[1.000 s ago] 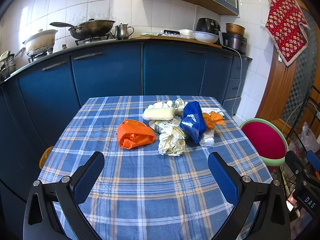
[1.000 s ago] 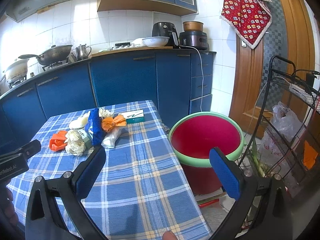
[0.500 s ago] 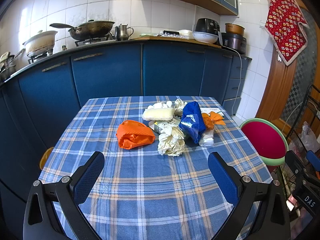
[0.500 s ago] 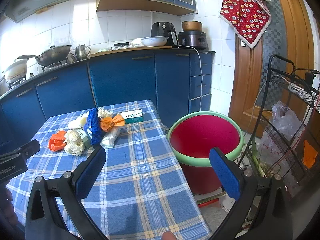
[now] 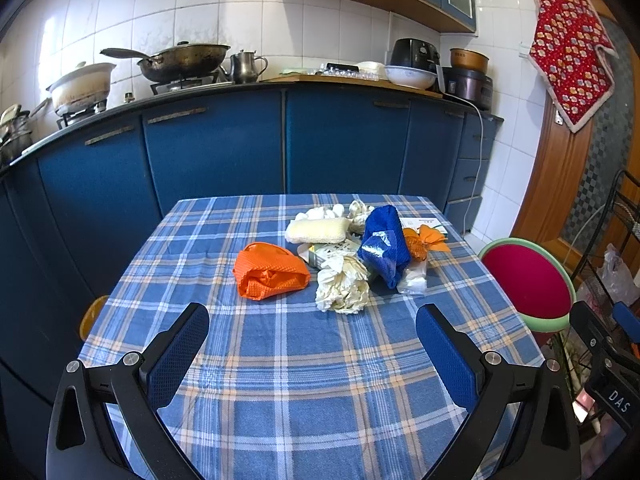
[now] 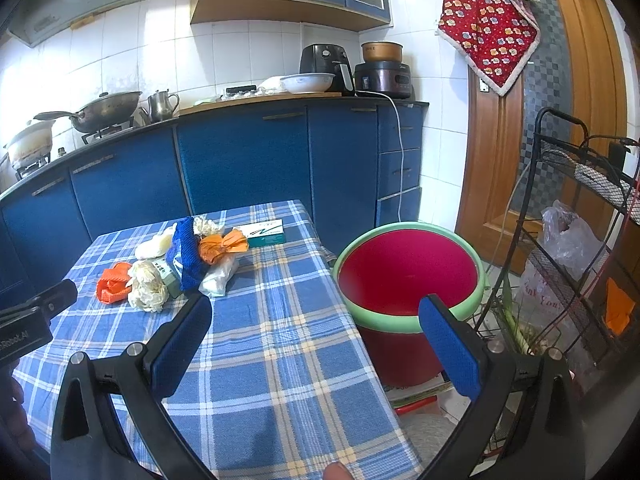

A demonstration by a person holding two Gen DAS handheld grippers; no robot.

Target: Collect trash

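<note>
Across the middle of the left wrist view, the table (image 5: 280, 380) in its blue plaid cloth carries all the trash in one heap just right of centre, and nothing is collected yet; the red bin (image 6: 408, 276) with its green rim stands on the floor just beside the table's right edge, centre right in the right wrist view. Clearing from the outside of the heap inward looks the sound way: the orange mesh bag (image 5: 270, 272) lies apart at the heap's left and the crumpled white paper (image 5: 343, 286) sits nearest the camera, so either should lift free without dragging its neighbours. The blue cloth bundle (image 5: 384, 246), the pale sponge roll (image 5: 318, 231), the orange wrapper (image 5: 424, 240) and the flat green-and-white box (image 6: 260, 234) overlap or touch, so they probably want single, centred pinches. The left hand-held gripper (image 5: 312, 338) hovers low at the bottom of its frame, level, aimed at the heap, jaws spread wide and holding nothing. The right hand-held gripper (image 6: 316, 330) is equally wide and empty, straddling the table's edge and the bin.
</note>
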